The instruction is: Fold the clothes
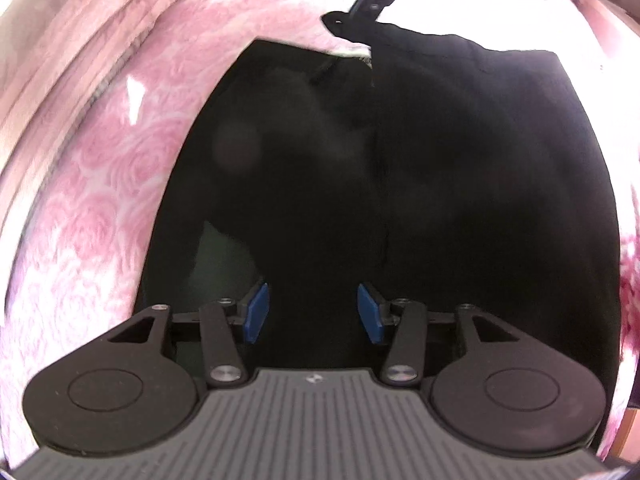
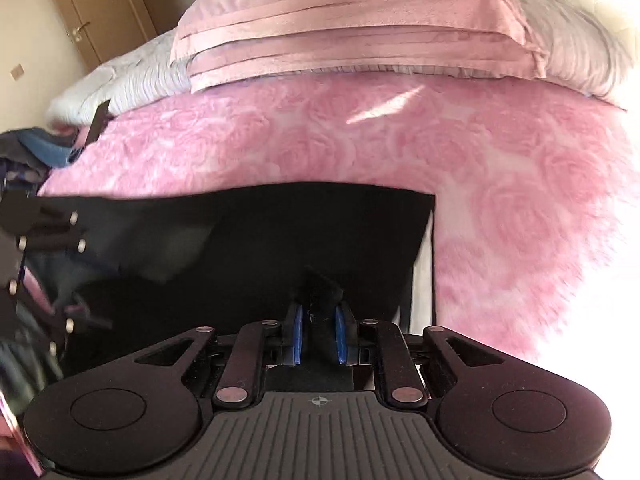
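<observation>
A black garment (image 1: 400,180) lies spread on a pink rose-patterned blanket (image 1: 100,200). My left gripper (image 1: 313,312) is open, its blue pads (image 1: 256,312) apart just above the near part of the garment. In the right wrist view my right gripper (image 2: 318,334) is shut on a bunched edge of the black garment (image 2: 260,248), the fabric pinched between its blue pads (image 2: 297,334). The right gripper also shows at the top of the left wrist view (image 1: 360,12), at the garment's far edge. The left gripper shows blurred at the left edge of the right wrist view (image 2: 44,264).
A pink pleated pillow (image 2: 352,28) and a white ruffled pillow (image 2: 580,48) lie at the head of the bed. A heap of dark and blue clothes (image 2: 36,148) sits at the bed's left side. A wooden door (image 2: 100,12) stands beyond.
</observation>
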A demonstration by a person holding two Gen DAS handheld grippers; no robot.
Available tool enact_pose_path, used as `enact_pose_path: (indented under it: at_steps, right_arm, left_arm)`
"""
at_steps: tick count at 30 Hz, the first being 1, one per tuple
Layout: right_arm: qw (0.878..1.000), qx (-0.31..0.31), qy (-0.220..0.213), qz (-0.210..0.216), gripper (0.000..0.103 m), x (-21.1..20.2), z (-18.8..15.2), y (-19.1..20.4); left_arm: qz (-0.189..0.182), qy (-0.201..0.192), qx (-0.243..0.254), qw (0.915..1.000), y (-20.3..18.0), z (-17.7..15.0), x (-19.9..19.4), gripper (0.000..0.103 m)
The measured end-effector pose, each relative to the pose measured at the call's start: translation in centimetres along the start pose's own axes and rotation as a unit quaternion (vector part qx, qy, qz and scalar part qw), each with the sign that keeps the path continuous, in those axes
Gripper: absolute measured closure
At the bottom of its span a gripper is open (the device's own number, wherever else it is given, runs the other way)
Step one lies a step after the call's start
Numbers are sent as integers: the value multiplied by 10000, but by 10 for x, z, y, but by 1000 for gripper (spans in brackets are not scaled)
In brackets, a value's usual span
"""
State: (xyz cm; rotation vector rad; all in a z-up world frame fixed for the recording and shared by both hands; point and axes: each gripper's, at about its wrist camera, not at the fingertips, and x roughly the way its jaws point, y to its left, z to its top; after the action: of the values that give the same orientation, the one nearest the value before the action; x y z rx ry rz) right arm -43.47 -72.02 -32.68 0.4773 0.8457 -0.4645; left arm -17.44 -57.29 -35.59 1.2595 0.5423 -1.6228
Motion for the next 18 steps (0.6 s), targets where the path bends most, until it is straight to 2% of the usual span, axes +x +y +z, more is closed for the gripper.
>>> enact_pose_path:
  at_steps: [3,5,8,10,13,18]
  right_arm:
    - [9999,112,120,32,86,26,-1,-9]
    - [9996,117,267,11,78,35,-7,-16]
    - [9995,222,217,-51,72,15,-21,-24]
    - [9991,359,213,-66,61,5,-31,-30]
    - [9982,498,328,36,60,4,-37,-41]
    - [9987,217,301,342,59,33,-40,-47]
  left_arm:
    - [12,65,-98,9999,2,-1,9,58]
    - [10,78,-130,9999,3,-1,13,58]
    - [-16,73,-199,9998,5,-7,12,58]
    - [-40,93,-230,9997,4,-5,16,58]
    - [-59,95,-235,9997,3,-2,22,58]
    - [-63,82,-186,9998,1,0,31,58]
